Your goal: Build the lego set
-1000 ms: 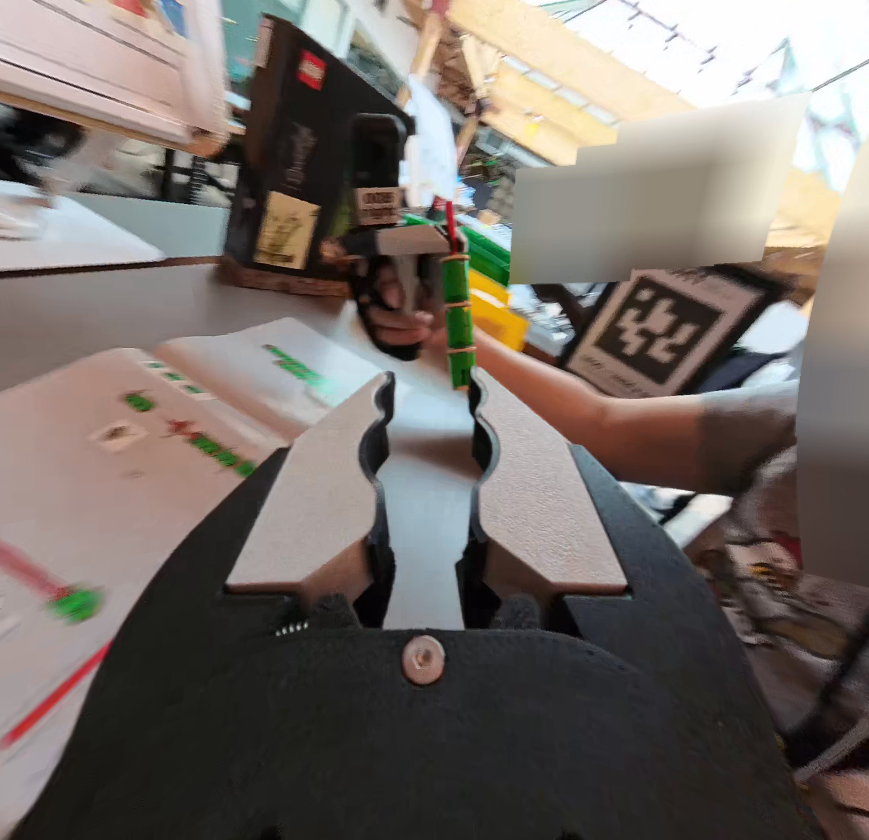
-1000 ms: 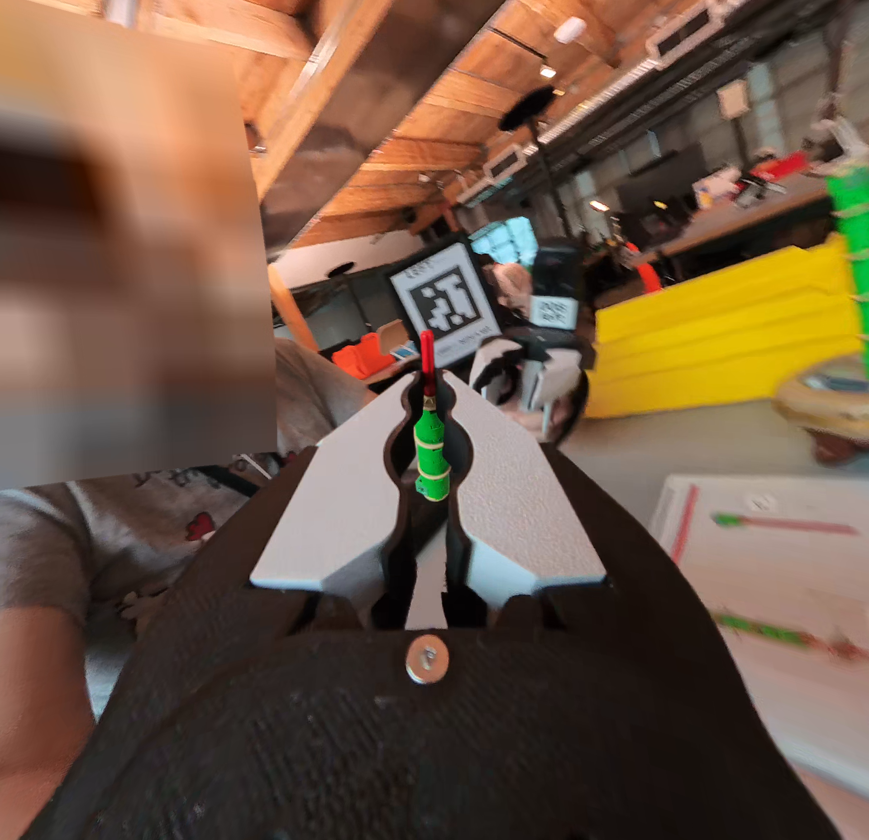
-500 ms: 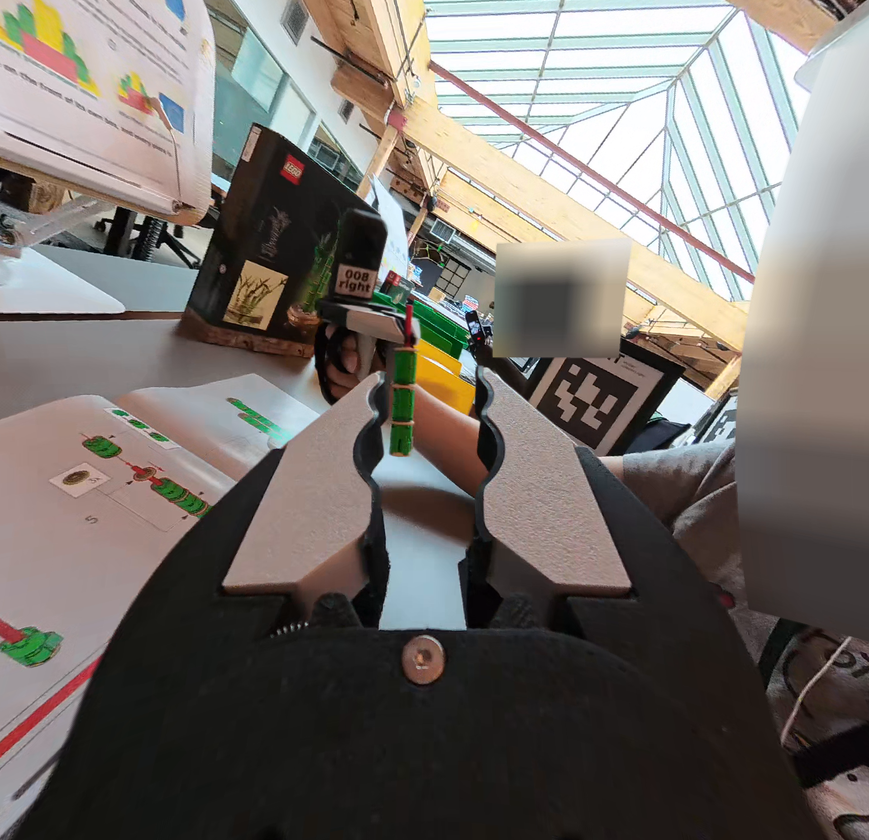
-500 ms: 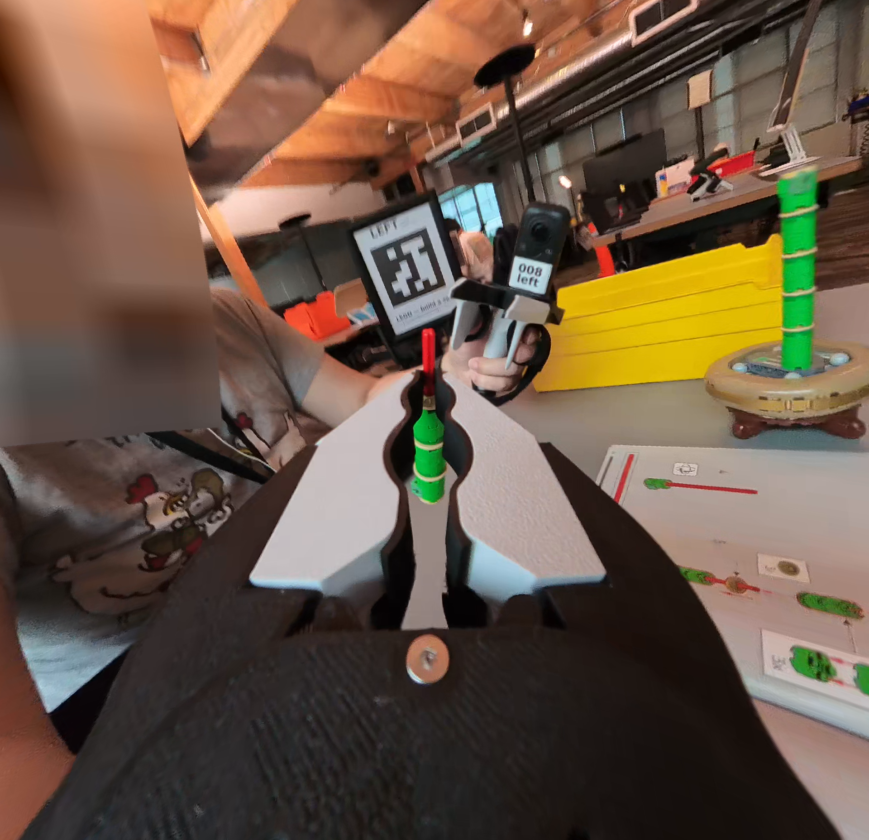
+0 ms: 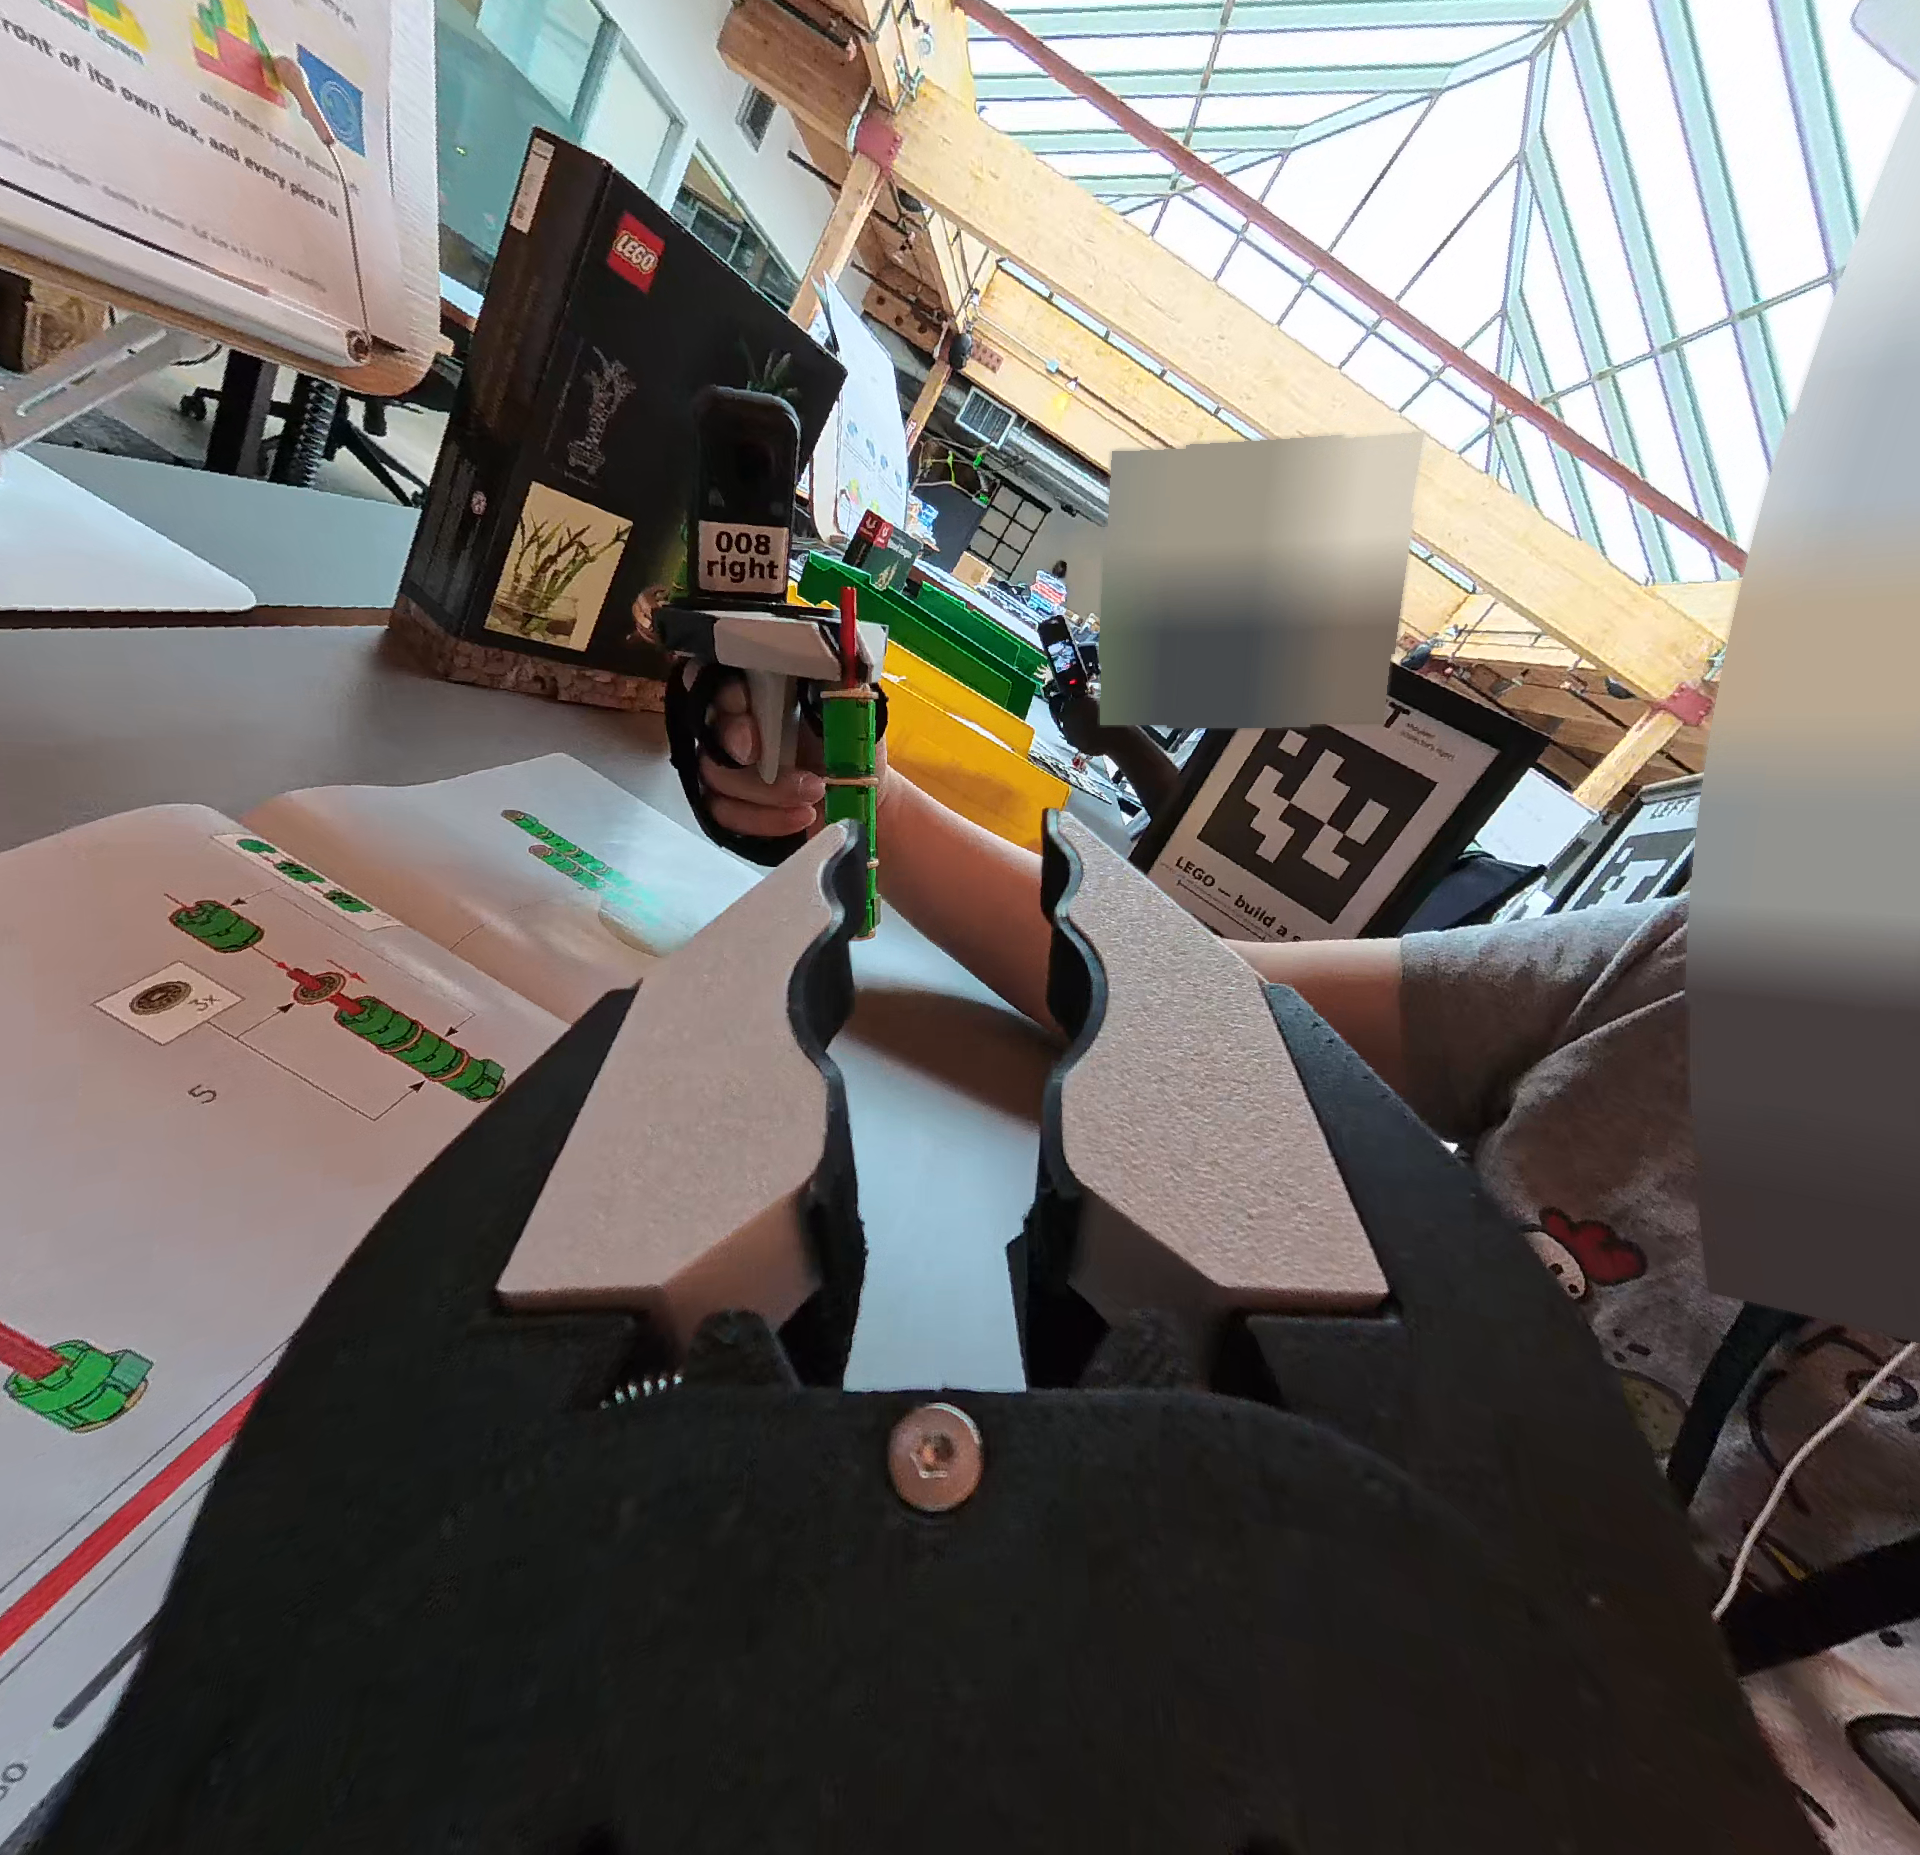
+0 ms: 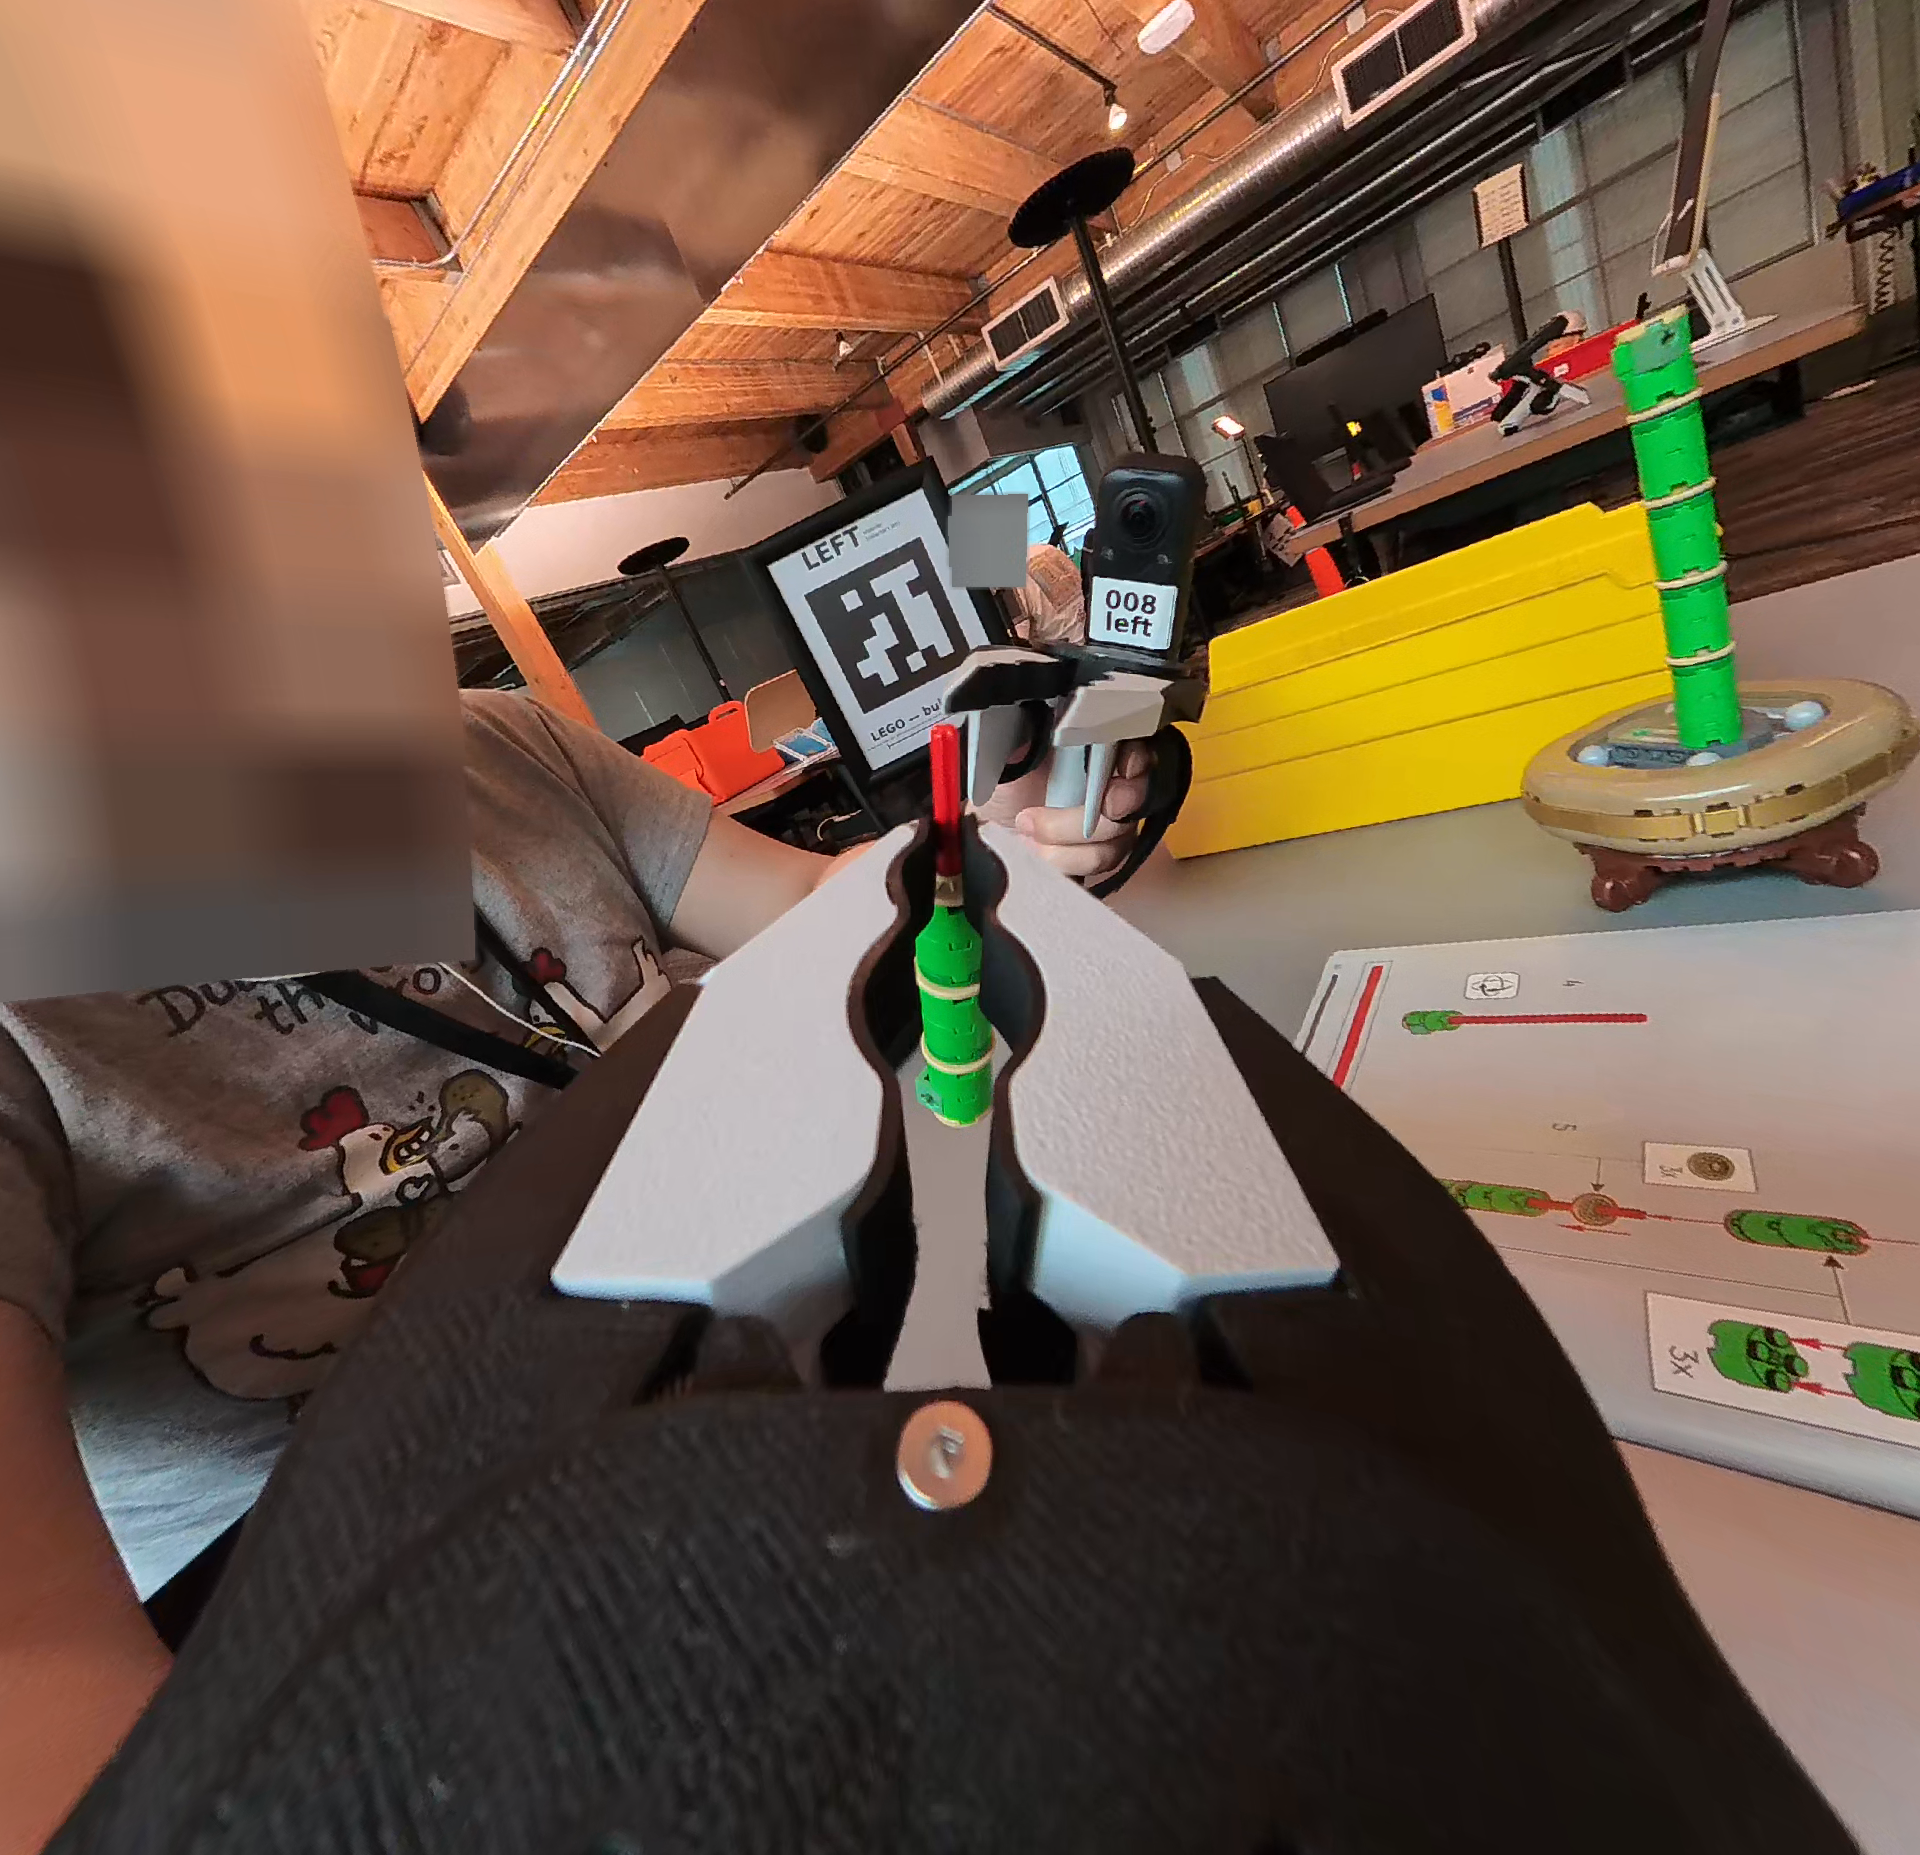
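Observation:
My right gripper (image 6: 945,849) is shut on a short green bamboo stalk (image 6: 951,1016) threaded on a red axle (image 6: 943,777), held upright above the table. In the left wrist view that gripper (image 5: 847,662) holds the stalk (image 5: 850,766) just beyond my left fingertips. My left gripper (image 5: 945,849) is open and empty, its jaws wide apart; it also shows in the right wrist view (image 6: 1039,704). A taller green bamboo stalk (image 6: 1678,548) stands on a round gold and brown base (image 6: 1714,777) at the right.
The open instruction booklet (image 5: 260,1026) lies on the grey table; it also shows in the right wrist view (image 6: 1662,1130). The black set box (image 5: 603,434) stands at the back. Yellow bins (image 6: 1403,683) and green bins (image 5: 914,621) sit behind. A person's arm (image 5: 1143,964) crosses ahead. The gap from one gripper's tips to the other's is roughly 11 centimetres.
Both grippers have swung and steadied, facing each other. The stalk in the right gripper has come closer to the left gripper's fingertips. The left gripper stays open.

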